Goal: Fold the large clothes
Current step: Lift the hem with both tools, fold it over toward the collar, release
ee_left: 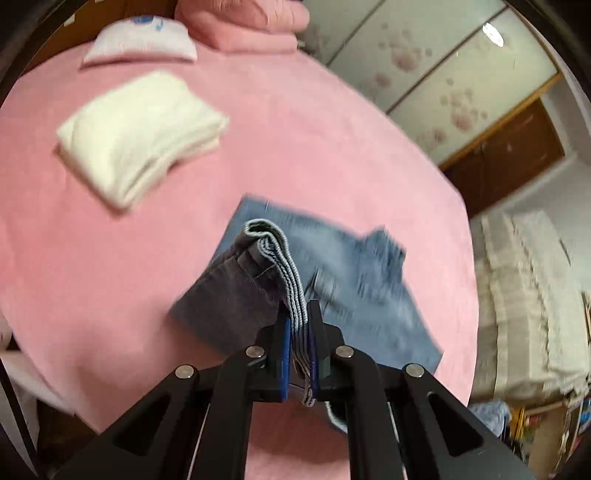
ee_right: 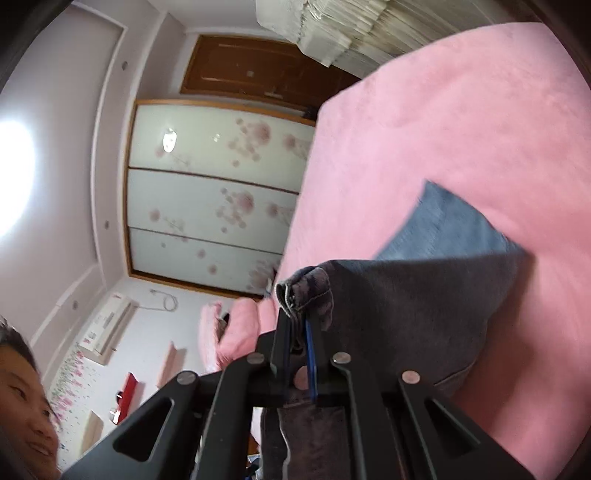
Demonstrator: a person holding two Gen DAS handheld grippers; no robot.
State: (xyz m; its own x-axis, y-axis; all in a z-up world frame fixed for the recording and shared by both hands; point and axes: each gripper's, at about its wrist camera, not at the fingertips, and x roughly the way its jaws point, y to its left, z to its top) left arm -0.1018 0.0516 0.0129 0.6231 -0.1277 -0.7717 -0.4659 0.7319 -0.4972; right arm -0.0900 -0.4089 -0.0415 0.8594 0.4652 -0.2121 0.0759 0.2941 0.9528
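Note:
A blue-grey garment (ee_left: 343, 280) lies partly folded on the pink bed (ee_left: 295, 140). My left gripper (ee_left: 298, 314) is shut on its ribbed band (ee_left: 275, 254), which stands up between the blue pads and loops over in front. My right gripper (ee_right: 297, 325) is shut on a bunched hem of the same garment (ee_right: 417, 306), lifting the dark inner side above the bed (ee_right: 461, 122). A lighter blue layer (ee_right: 447, 229) lies flat beyond it.
A folded white garment (ee_left: 140, 136) lies on the bed at the far left. A pillow (ee_left: 144, 40) and folded pink bedding (ee_left: 251, 22) sit at the head. Wardrobe doors (ee_right: 214, 199) stand past the bed edge. A person's face (ee_right: 22, 406) shows lower left.

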